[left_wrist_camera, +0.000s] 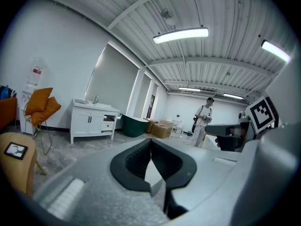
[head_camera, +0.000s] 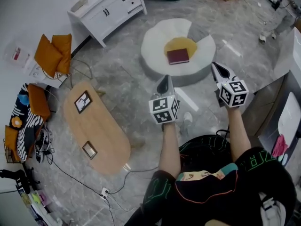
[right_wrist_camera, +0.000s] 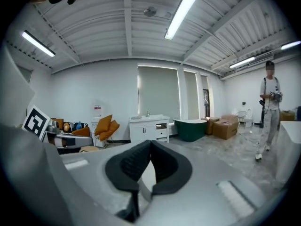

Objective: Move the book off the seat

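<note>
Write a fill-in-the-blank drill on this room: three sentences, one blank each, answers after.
The dark red book lies on the ____ cushion of the white round seat.
The left gripper and the right gripper both have their jaws ____, with nothing between them.
The oval wooden table carries ____ small frames.
Missing words: yellow; shut; two.

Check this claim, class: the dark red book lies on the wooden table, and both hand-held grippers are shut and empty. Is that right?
Not quite. The dark red book lies on the yellow cushion of the white round seat, not on the wooden table; the head view shows it. The left hand-held gripper and the right hand-held gripper are shut and empty, as stated.
</note>
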A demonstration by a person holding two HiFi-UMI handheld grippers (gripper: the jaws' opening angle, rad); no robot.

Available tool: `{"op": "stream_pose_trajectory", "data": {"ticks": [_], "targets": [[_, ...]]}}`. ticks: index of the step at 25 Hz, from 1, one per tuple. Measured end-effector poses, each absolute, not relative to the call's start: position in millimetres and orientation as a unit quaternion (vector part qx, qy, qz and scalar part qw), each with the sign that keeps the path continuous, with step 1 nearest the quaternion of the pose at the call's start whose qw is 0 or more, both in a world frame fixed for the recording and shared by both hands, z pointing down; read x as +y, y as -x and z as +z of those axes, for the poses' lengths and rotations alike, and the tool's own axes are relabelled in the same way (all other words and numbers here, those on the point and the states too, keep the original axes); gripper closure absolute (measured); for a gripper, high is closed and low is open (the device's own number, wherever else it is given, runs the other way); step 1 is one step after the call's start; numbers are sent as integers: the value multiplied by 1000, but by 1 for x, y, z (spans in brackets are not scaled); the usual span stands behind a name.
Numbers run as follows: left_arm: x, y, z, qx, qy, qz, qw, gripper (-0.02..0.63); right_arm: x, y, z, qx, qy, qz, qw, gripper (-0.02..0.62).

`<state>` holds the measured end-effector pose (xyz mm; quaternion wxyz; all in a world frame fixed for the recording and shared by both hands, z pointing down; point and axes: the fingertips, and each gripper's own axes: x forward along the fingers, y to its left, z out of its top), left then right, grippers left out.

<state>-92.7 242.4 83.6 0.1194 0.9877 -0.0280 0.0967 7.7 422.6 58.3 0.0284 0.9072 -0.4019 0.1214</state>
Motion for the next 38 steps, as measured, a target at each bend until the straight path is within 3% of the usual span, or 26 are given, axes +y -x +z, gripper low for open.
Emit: {"op": "stream_pose_trajectory", "data": {"ticks": [15, 29, 38], "targets": [[218, -73, 118, -26, -982, 128, 136, 595, 410, -203, 75, -380, -915, 134, 27, 592], [183, -137, 133, -13, -975, 204, 83, 595, 347, -245, 113, -410, -896, 172, -27, 592], [150, -216, 170, -2, -963, 241, 120, 595, 345, -312, 147, -361, -904, 228, -21, 592]]}}
